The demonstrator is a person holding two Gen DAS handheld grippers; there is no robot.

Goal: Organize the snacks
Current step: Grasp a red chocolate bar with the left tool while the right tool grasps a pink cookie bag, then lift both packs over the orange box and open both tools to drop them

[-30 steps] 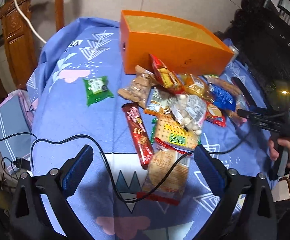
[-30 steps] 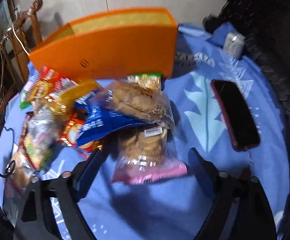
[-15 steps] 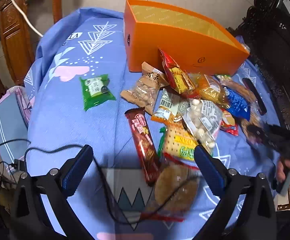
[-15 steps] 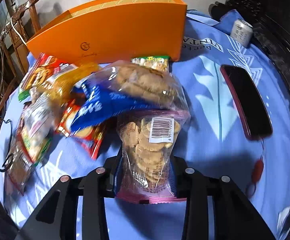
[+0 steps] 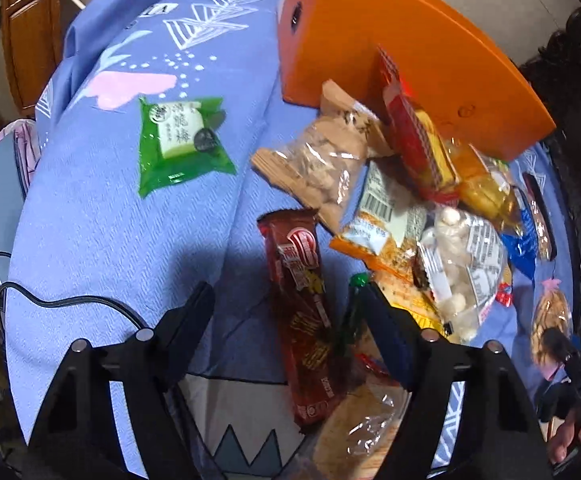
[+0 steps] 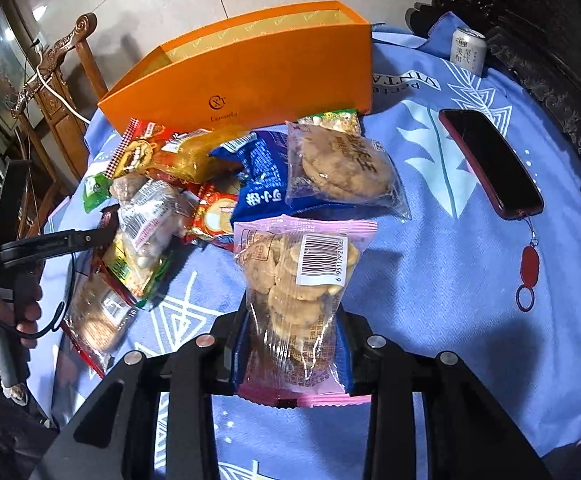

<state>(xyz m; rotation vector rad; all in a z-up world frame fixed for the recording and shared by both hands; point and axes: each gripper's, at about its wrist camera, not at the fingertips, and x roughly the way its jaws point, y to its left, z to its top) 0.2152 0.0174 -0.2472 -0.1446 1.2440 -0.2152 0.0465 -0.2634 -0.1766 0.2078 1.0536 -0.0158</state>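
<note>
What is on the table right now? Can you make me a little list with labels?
cover: blue patterned tablecloth
container: open orange box at the far side, standing upright
snack pile: many packets heaped in front of the box
apart from pile: green packet lying alone on the cloth
right tool: shut on the pink-edged cookie bag
left tool: jaws have just been closing around the long red-brown wafer packet, not yet pressing it
other things: dark phone, drink can
</note>
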